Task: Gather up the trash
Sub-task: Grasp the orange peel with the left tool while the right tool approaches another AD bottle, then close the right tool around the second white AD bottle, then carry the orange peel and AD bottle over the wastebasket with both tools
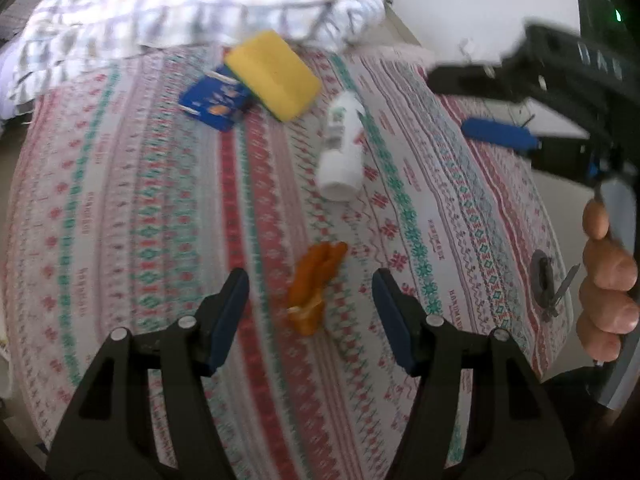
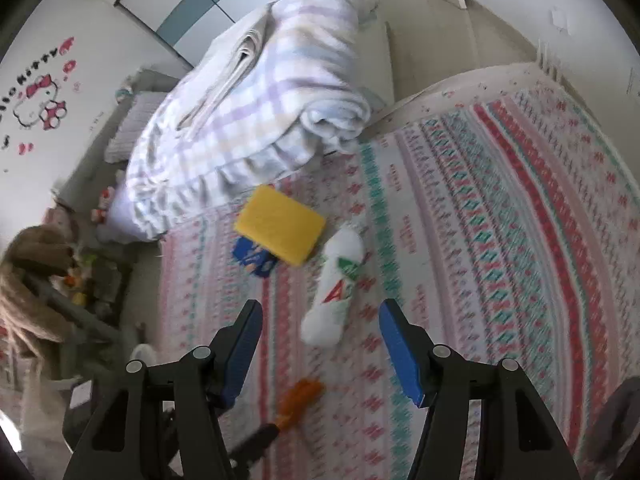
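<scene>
The left tongs (image 1: 310, 300) are hanging released over the bed (image 1: 120, 208), the orange peel (image 1: 316, 288) lying between their jaws, untouched. The right tongs (image 2: 320, 340) are gaping too, a white bottle (image 2: 336, 292) lying just ahead between them. A yellow sponge (image 1: 276, 74) is overlapping a blue packet (image 1: 216, 98) beyond, near a folded checked blanket (image 2: 256, 108).

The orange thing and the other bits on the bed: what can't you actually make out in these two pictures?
- Orange scrap: motion blur in both views; what it is cannot be told.
- White bottle: label blurred in both views, unreadable.
- Blue packet: partly under the yellow sponge; print too blurred.
- Small grey metal object: left wrist view, edge distortion; unidentifiable.
- Right gripper: left wrist view shows one blue pad only.
</scene>
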A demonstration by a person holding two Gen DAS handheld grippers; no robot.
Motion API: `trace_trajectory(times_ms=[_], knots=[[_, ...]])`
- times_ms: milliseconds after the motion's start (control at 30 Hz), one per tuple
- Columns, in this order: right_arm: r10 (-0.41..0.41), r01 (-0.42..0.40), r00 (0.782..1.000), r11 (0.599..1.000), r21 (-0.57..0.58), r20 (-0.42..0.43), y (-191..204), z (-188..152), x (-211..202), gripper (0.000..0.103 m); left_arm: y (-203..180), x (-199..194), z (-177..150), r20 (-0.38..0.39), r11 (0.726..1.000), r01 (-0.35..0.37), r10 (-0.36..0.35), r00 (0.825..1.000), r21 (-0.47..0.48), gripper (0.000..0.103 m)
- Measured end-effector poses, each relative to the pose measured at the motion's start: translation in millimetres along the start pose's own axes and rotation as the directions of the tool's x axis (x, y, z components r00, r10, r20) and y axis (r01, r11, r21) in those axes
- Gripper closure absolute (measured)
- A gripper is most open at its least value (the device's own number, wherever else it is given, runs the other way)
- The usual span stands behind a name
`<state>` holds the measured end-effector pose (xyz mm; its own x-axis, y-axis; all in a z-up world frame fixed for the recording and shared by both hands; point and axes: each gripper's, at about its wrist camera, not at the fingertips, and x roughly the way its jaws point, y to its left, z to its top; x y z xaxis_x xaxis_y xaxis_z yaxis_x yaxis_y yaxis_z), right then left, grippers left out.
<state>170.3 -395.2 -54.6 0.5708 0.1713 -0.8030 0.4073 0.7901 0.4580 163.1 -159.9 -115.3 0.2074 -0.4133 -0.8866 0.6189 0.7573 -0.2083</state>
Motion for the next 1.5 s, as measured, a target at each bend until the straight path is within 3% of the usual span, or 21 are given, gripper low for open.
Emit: trace_trajectory(times_ms=[100,133,167,200,300,533,933,1000,1033,1067,1500], knots=[[-0.022,0.022,1.000,1.000,-0.013,-0.011,-4,5,13,0.041,-2,13,-1,-0.015,1.000,-0.019,0.019,1.000,0.011,0.038],[-0.023,0.023,1.000,1.000,-0.011,-0.016,-5,6,16,0.041,-1,18,-1,-0.026,1.000,-0.020,0.021,0.999,0.006,0.043],[-0.026,0.026,0.999,1.000,-0.005,-0.025,-7,8,23,0.041,2,22,-2,-0.036,1.000,-0.022,0.021,0.999,-0.005,0.051],[-0.033,0.034,0.999,0.999,0.001,-0.037,-9,9,29,0.041,4,27,-3,-0.053,1.000,-0.012,0.011,0.999,-0.015,0.078],[-0.039,0.039,0.997,0.999,-0.001,-0.062,-10,11,44,0.041,11,28,-3,-0.060,0.999,0.021,-0.024,0.998,-0.048,0.087],[-0.070,0.070,0.993,0.998,-0.008,-0.094,-7,13,66,0.041,44,4,-2,-0.026,0.981,0.096,-0.102,0.994,-0.171,0.090],[-0.020,0.029,0.992,0.997,0.071,-0.127,-6,9,93,0.041,73,-33,-11,0.039,0.962,0.117,-0.111,0.993,-0.246,0.090],[-0.004,0.016,0.991,0.996,0.088,-0.133,-4,7,100,0.046,77,-36,-12,0.045,0.960,0.118,-0.110,0.993,-0.255,0.090],[0.003,0.010,0.990,0.996,0.091,-0.141,-4,5,103,0.061,79,-37,-12,0.048,0.958,0.119,-0.110,0.993,-0.260,0.090],[0.007,0.007,0.989,0.996,0.093,-0.149,-3,5,105,0.066,82,-40,-13,0.053,0.955,0.120,-0.110,0.993,-0.270,0.090],[0.076,-0.065,0.988,0.994,0.087,-0.131,22,-9,91,0.067,111,-63,-21,0.090,0.939,0.123,-0.100,0.991,-0.321,0.090]])
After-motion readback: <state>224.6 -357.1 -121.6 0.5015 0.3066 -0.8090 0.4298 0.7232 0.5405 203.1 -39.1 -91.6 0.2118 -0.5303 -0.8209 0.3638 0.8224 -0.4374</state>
